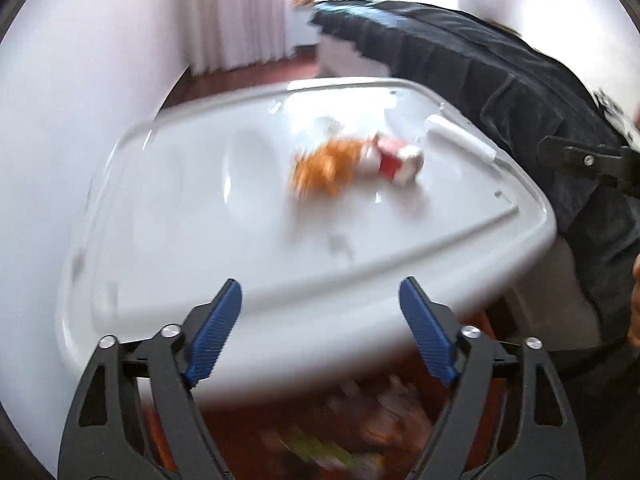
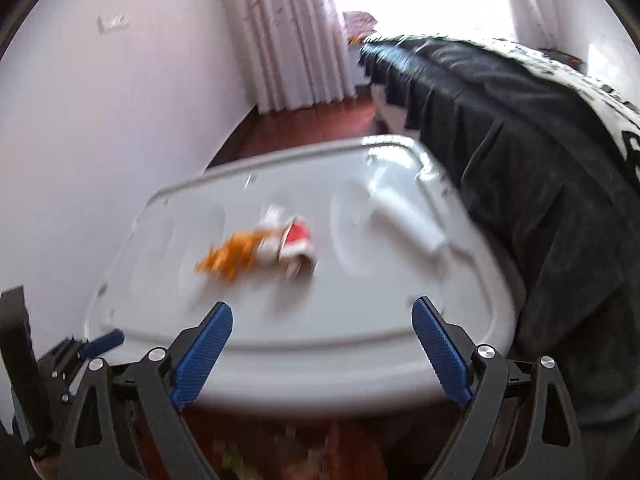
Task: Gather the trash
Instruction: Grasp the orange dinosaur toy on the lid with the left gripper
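Note:
An orange crumpled wrapper (image 1: 324, 168) and a red-and-white crushed carton (image 1: 394, 160) lie together on a white plastic lid-like surface (image 1: 200, 240). A white roll (image 1: 460, 138) lies near its far right edge. The right wrist view shows the wrapper (image 2: 232, 256), carton (image 2: 296, 240) and roll (image 2: 408, 220) too. My left gripper (image 1: 320, 300) is open and empty above the near edge. My right gripper (image 2: 322, 320) is open and empty, also over the near edge. The left gripper's tip (image 2: 100, 342) shows at lower left in the right wrist view. Both views are motion-blurred.
A bed with a dark cover (image 1: 500, 80) borders the surface on the right. A white wall (image 2: 100, 140) is at left, curtains (image 2: 288, 40) at the back. Red-brown floor (image 2: 300, 128) lies beyond; blurred items (image 1: 360, 420) lie below the near edge.

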`<state>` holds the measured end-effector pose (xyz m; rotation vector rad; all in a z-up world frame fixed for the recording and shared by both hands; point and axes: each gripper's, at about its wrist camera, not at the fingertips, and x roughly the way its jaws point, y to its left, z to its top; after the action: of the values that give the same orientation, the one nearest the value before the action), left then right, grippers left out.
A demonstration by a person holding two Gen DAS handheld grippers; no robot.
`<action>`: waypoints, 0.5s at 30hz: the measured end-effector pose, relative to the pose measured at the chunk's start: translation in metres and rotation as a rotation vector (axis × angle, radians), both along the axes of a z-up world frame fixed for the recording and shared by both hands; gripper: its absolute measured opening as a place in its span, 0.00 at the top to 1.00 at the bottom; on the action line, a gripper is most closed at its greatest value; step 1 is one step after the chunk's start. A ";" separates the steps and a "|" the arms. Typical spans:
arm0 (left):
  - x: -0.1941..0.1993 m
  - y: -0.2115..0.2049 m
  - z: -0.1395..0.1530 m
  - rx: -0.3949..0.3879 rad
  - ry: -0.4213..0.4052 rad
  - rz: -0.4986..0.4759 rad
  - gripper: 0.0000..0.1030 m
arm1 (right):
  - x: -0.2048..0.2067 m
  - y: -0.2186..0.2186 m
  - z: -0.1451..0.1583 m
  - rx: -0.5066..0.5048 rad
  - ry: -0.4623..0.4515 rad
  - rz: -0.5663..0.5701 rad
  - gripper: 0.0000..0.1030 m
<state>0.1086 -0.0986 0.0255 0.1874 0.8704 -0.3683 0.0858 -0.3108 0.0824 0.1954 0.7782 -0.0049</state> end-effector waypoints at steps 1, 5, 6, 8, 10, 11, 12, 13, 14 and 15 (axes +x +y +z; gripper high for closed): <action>0.011 -0.005 0.001 0.008 -0.017 -0.032 0.21 | 0.002 -0.007 -0.001 0.015 -0.022 -0.027 0.13; 0.060 -0.027 -0.004 0.057 -0.036 -0.219 0.20 | 0.008 -0.027 -0.018 0.170 0.035 -0.101 0.13; 0.071 -0.033 -0.009 0.089 -0.040 -0.265 0.20 | 0.008 -0.027 -0.019 0.185 0.035 -0.108 0.13; 0.091 -0.042 -0.019 0.129 -0.032 -0.339 0.20 | 0.010 -0.029 -0.017 0.164 0.026 -0.122 0.13; 0.104 -0.045 -0.027 0.122 -0.014 -0.381 0.20 | 0.011 -0.028 -0.014 0.163 0.014 -0.124 0.13; 0.111 -0.047 -0.030 0.111 0.001 -0.398 0.20 | 0.012 -0.029 -0.014 0.168 0.007 -0.129 0.13; 0.119 -0.048 -0.034 0.097 0.012 -0.407 0.20 | 0.015 -0.029 -0.014 0.172 0.009 -0.131 0.13; 0.125 -0.048 -0.038 0.085 0.019 -0.410 0.20 | 0.017 -0.029 -0.015 0.178 0.013 -0.132 0.13; 0.133 -0.050 -0.044 0.074 0.025 -0.409 0.20 | 0.019 -0.029 -0.015 0.183 0.015 -0.132 0.13; 0.137 -0.050 -0.047 0.068 0.029 -0.403 0.20 | 0.021 -0.028 -0.016 0.188 0.019 -0.129 0.13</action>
<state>0.2460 -0.1489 -0.0218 0.4245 0.8731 -0.7187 0.1071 -0.3385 0.0665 0.4245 0.7843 -0.0557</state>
